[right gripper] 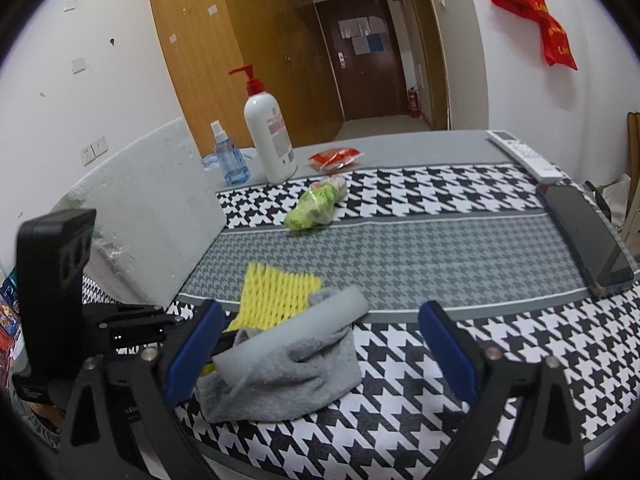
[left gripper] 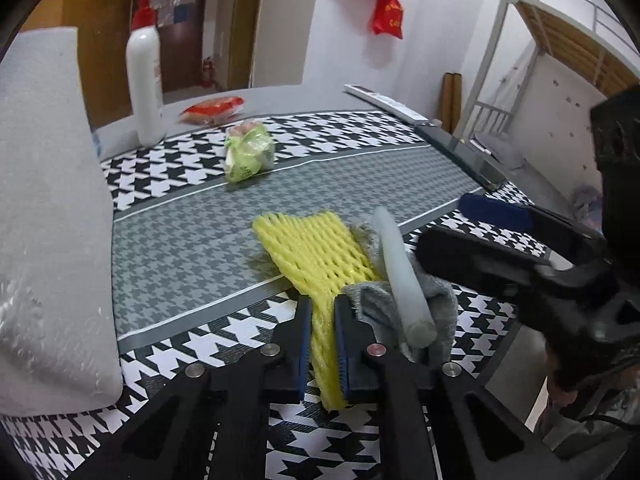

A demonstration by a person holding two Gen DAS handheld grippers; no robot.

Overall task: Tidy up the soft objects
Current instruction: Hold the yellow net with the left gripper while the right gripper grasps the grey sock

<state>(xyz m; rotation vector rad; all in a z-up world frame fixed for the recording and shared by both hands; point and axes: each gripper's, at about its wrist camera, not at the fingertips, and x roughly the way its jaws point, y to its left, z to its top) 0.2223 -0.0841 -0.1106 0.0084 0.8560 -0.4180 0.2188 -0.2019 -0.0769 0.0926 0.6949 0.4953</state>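
One hand-held gripper (left gripper: pixel 322 344) – clamped on yellow foam net (left gripper: pixel 316 256).

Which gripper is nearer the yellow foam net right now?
Left. The left gripper is shut on the near end of the yellow foam net. The right gripper stands open over the grey cloth, beside the net, not touching it.

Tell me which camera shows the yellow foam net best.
The left wrist view: the yellow foam net runs up the middle, its near end pinched in the left claw. The right wrist view shows only its far part, the rest hidden behind the grey cloth and foam tube.
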